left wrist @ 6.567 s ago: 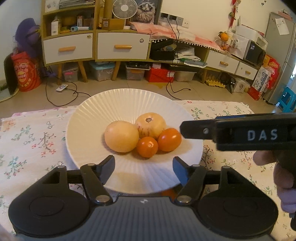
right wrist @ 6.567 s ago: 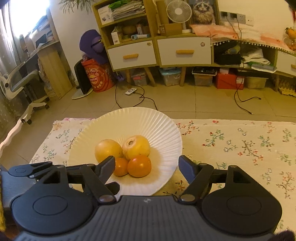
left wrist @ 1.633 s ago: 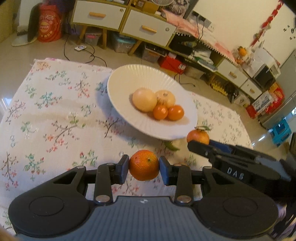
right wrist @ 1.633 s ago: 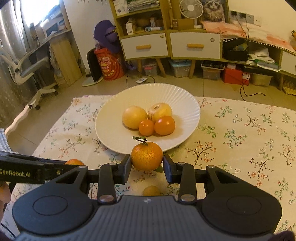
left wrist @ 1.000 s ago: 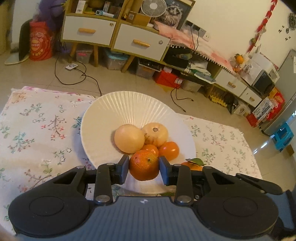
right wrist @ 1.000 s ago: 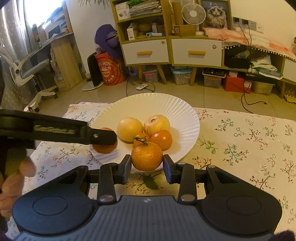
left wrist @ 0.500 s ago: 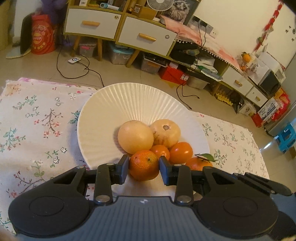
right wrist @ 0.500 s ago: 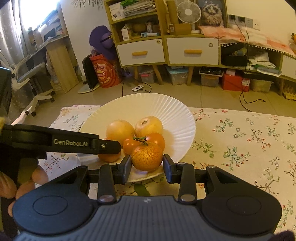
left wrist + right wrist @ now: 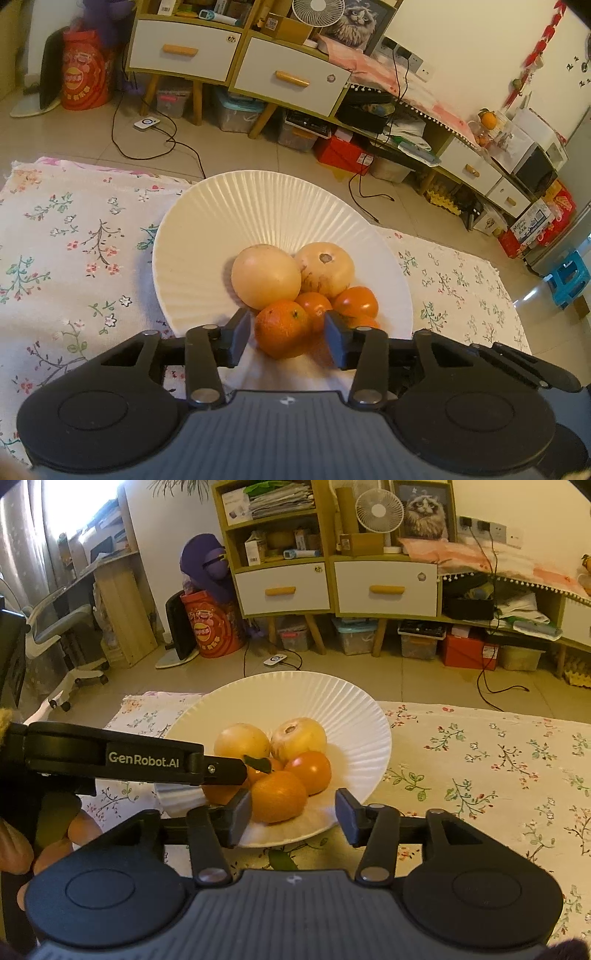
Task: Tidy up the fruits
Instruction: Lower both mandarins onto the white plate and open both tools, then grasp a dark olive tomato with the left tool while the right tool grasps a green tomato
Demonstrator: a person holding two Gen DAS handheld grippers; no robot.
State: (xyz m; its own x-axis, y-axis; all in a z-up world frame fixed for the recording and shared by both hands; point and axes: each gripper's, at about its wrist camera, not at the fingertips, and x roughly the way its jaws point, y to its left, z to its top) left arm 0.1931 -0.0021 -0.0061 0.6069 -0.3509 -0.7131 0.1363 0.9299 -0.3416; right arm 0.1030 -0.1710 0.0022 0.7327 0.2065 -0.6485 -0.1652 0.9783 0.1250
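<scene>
- White ribbed round plate (image 9: 258,206) sits on the counter, which is covered with a cream floral cloth (image 9: 66,236); every fruit in view lies on the plate's near half.
- Two large pale yellow round fruits (image 9: 266,275) lie side by side at the plate's middle, touching each other; the one further right shows its stem end upward.
- Small smooth orange-red fruits (image 9: 356,301) lie just in front of the pale pair, pressed against them.
- Left gripper (image 9: 284,334) points down at the plate's near edge. Its jaws are opening, and a dimpled orange mandarin (image 9: 282,328) rests on the plate between the fingers (image 9: 236,338), with a gap showing on each side.
- Right gripper (image 9: 293,816) also reaches over the near rim of the plate (image 9: 362,716). Its jaws are opening too; a second orange mandarin (image 9: 279,795) lies between them, close against the left-hand finger and clear of the right-hand one by a wide gap.
- In the right wrist view the left gripper's black arm, lettered "GenRobot.AI", crosses from the left, its tip just beside the fruit pile; a dark green leaf (image 9: 258,762) pokes up there.
- One loose green leaf (image 9: 282,858) lies on the cloth just below the plate's near rim.
- A person's fingers (image 9: 48,849) wrap the left gripper's handle at the left edge.
</scene>
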